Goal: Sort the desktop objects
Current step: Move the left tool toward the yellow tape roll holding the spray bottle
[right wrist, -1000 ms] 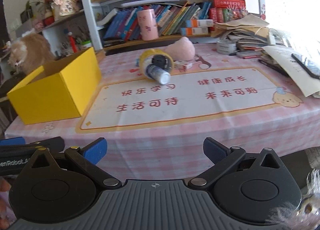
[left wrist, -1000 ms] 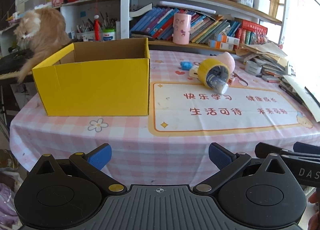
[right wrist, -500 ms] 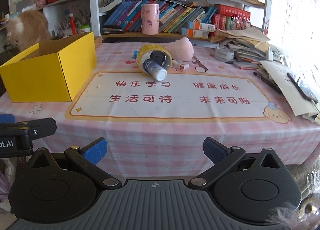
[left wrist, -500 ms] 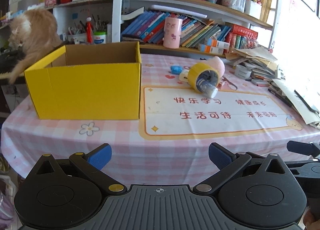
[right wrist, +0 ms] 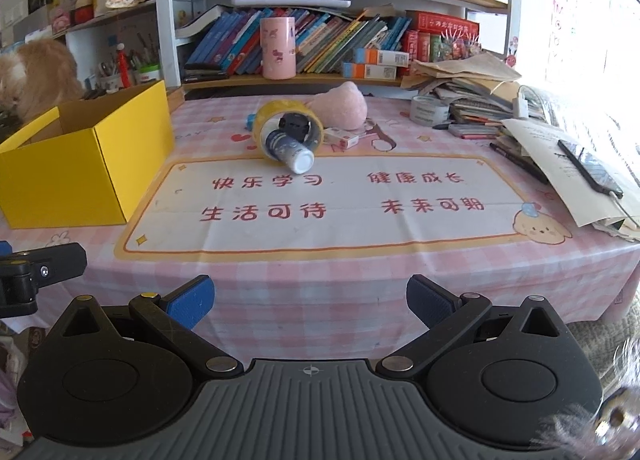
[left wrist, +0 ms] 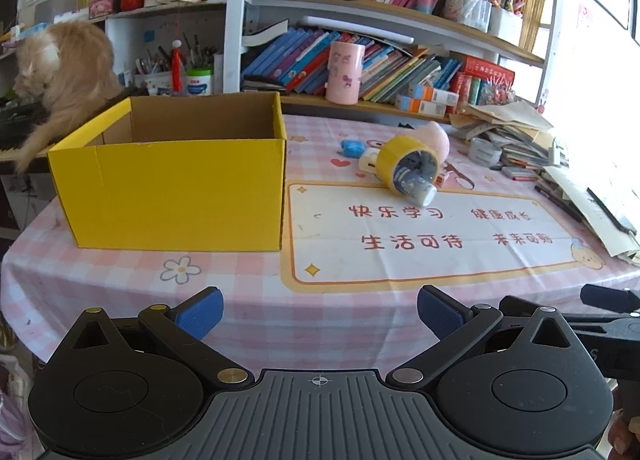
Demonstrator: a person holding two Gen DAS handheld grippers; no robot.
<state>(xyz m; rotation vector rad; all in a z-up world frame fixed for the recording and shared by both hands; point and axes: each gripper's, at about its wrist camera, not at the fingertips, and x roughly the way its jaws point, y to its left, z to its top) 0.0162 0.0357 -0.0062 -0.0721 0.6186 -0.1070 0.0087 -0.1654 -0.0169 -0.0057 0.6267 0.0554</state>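
Both left gripper (left wrist: pixel 319 312) and right gripper (right wrist: pixel 310 302) fingers spread wide, holding nothing.

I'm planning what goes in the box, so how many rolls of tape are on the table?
2: a yellow tape roll mid-table with a bottle through it, and a grey tape roll beside the paper stack on the right. Others may be hidden.

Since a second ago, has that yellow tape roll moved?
No. The yellow tape roll still lies beside the pink plush; only the camera shifted.
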